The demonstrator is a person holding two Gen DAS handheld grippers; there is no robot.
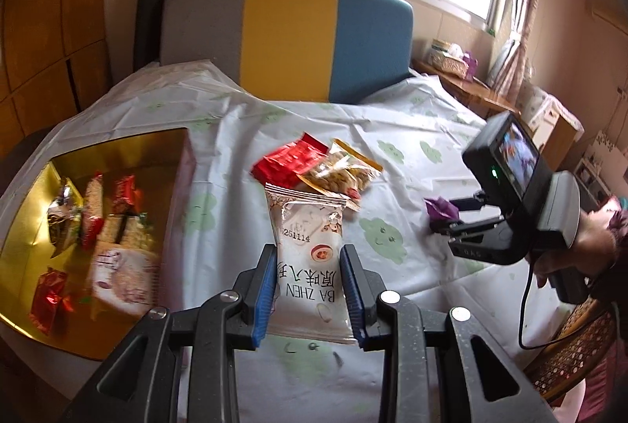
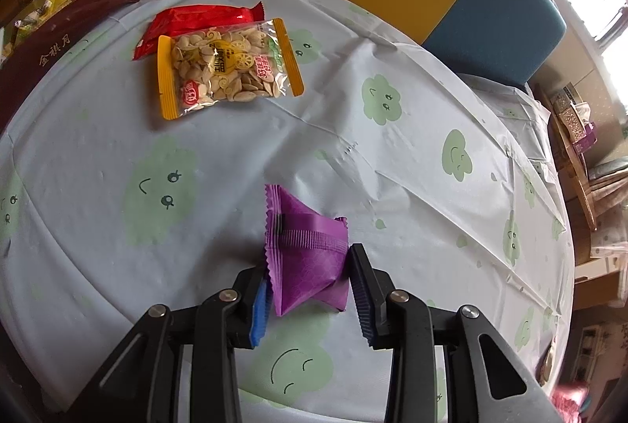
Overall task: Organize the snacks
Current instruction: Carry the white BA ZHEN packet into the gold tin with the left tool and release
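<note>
My left gripper [image 1: 308, 266] is shut on a white snack packet [image 1: 310, 246] marked BA ZHEN and holds it above the table. A gold-lined box [image 1: 117, 156] with several snacks inside lies to its left. A red packet [image 1: 286, 163] and a clear seed packet [image 1: 341, 173] lie ahead on the cloth; they also show in the right wrist view as the red packet [image 2: 196, 20] and seed packet [image 2: 227, 69]. My right gripper [image 2: 308, 277] has its jaws around a purple packet [image 2: 306, 250], touching it on both sides.
A white tablecloth with green clouds [image 2: 392, 148] covers the round table. The box's dark red wall [image 2: 59, 46] is at far left. A grey, yellow and blue chair back [image 1: 290, 34] stands behind the table. A wooden side table [image 1: 463, 85] stands by the window.
</note>
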